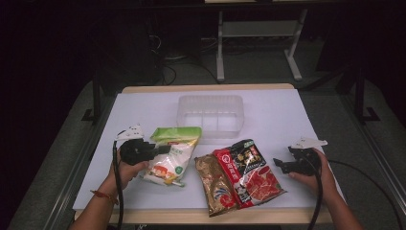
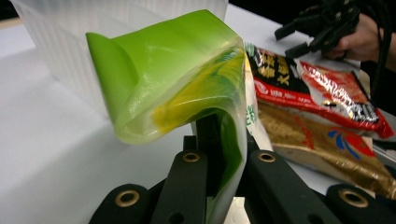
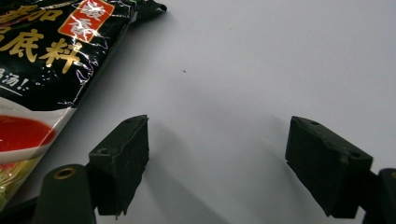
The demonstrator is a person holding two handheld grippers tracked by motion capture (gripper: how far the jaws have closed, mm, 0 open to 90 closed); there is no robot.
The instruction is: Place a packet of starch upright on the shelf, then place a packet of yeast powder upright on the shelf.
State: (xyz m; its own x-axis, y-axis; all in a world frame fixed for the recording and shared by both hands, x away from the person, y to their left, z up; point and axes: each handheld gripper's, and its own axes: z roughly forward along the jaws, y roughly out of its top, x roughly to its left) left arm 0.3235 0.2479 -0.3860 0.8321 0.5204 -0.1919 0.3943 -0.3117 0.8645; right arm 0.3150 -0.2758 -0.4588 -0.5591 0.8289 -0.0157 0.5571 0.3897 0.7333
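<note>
Left tool [image 1: 162, 149] clenched on green pouch [image 1: 173, 155], gripping its left edge; pouch at bench [image 1: 143, 103] near-left. Clear bin [image 1: 210, 118] lies far-right of pouch, just beyond its top; pouch long axis near-to-far. Left hand nearer bin. Right tool [image 3: 217, 149] released, jaws wide over bare bench, right of red-black pouch [image 1: 251, 173]. Count: three pouches, incl. gold pouch [image 1: 215, 184]; one bin.

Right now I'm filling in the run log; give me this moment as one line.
left tongs: shut on green packet | right tongs: open, holding nothing | clear bin: behind packets | red-black packet: on table
</note>
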